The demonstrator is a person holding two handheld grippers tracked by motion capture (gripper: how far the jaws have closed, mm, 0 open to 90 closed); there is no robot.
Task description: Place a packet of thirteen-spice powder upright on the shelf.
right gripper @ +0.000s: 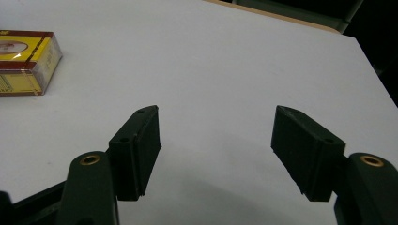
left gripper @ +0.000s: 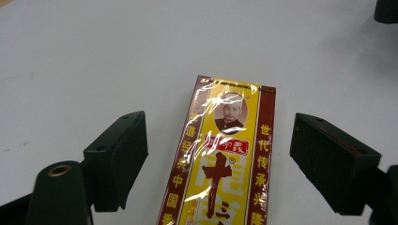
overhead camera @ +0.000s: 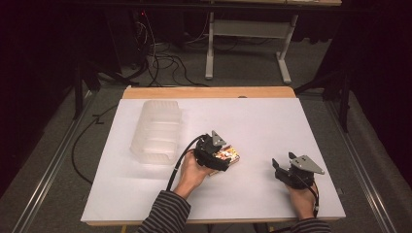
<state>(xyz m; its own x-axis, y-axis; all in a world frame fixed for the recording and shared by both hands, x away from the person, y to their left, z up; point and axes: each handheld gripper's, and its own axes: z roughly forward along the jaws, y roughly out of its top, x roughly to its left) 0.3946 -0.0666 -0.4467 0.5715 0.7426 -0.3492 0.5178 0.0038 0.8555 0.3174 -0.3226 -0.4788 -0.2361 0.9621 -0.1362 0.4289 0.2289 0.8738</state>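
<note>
A yellow and dark red box [left gripper: 225, 159] wrapped in clear film, printed with Chinese characters, lies flat on the white table [overhead camera: 272, 121]. The same box [overhead camera: 228, 155] sits near the table's middle, and the box [right gripper: 26, 61] lies at the far left in the right gripper view. My left gripper [left gripper: 218, 159] hovers over it, open, its jaws standing on either side of the box without touching it. My right gripper [right gripper: 216, 140] stands open above bare table at the front right, nothing between its jaws. From above, the left gripper [overhead camera: 214, 153] covers the box's left part.
A clear plastic ribbed container [overhead camera: 156, 131] lies on the table's left half. A wooden strip [overhead camera: 209, 92] runs along the far edge. Beyond it are table legs [overhead camera: 210, 48] and cables on the floor. Metal rails flank the table.
</note>
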